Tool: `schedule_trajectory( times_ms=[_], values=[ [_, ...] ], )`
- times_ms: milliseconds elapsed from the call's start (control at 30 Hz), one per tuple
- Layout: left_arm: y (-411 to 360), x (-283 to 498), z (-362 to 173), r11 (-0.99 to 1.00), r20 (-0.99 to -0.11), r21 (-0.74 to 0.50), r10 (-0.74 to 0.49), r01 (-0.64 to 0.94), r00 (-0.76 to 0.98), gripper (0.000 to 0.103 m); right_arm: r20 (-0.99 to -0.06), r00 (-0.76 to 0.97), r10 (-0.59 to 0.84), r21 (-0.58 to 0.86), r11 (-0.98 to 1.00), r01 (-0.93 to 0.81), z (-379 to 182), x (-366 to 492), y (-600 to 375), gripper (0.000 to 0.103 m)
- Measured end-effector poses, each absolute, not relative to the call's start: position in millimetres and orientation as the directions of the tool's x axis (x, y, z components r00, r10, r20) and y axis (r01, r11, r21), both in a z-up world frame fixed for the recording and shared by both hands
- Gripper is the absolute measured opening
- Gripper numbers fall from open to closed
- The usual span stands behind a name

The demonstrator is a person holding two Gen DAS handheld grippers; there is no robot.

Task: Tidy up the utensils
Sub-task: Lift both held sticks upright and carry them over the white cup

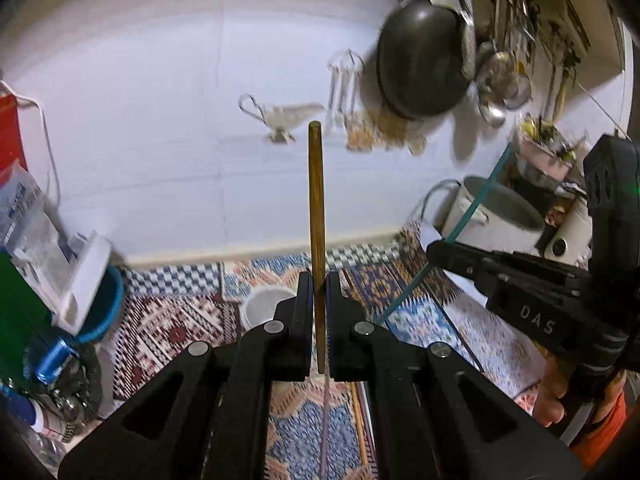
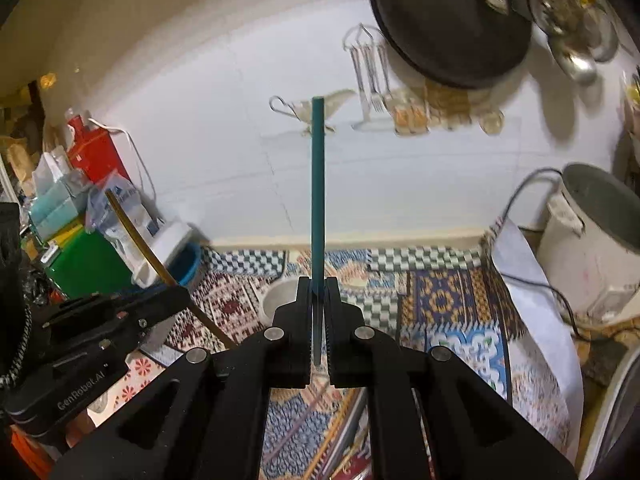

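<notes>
Two grippers, one stick in each. Left gripper [image 1: 319, 280] pinches a brown stick [image 1: 316, 200], jaws pressed tight on its lower part; the stick rises straight ahead of the fingers, round-tipped, wood-toned, plain. Right gripper [image 2: 319, 284] pinches a teal stick [image 2: 318, 184] the same way; thin, straight, flat-ended, uniform colour. Both sticks are held in the air above a patterned mat [image 1: 416, 284], in front of a white wall. More loose sticks lie on the mat below the grippers, blurred; count unclear. One white cup [image 1: 262, 306] stands on the mat just beyond the fingers. One white pot [image 2: 592, 236] at right. One dark pan [image 1: 420, 60] hangs on the wall.
</notes>
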State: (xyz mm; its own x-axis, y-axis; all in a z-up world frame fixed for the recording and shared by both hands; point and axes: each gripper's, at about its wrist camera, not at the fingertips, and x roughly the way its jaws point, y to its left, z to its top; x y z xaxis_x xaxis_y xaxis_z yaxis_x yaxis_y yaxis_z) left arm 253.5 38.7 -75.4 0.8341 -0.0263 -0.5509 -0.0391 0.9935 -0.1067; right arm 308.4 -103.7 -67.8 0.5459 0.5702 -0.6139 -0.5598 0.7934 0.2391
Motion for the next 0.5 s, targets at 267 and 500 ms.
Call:
schedule_trajectory(
  times_ms=[267,500],
  values=[
    [60,268,-58,0.989,-0.514,-0.104,0.039,-0.108,0.857,0.004,-0.579,0.521,0.626,0.255,0.747,-0.614,-61,328,-82,0.005],
    [74,296,-69,0.984,-0.535,-0.096,0.076,-0.15,0.841,0.004,-0.581,0.49,0.65,0.258,0.718,-0.647,-68,350,-56,0.005]
  ],
)
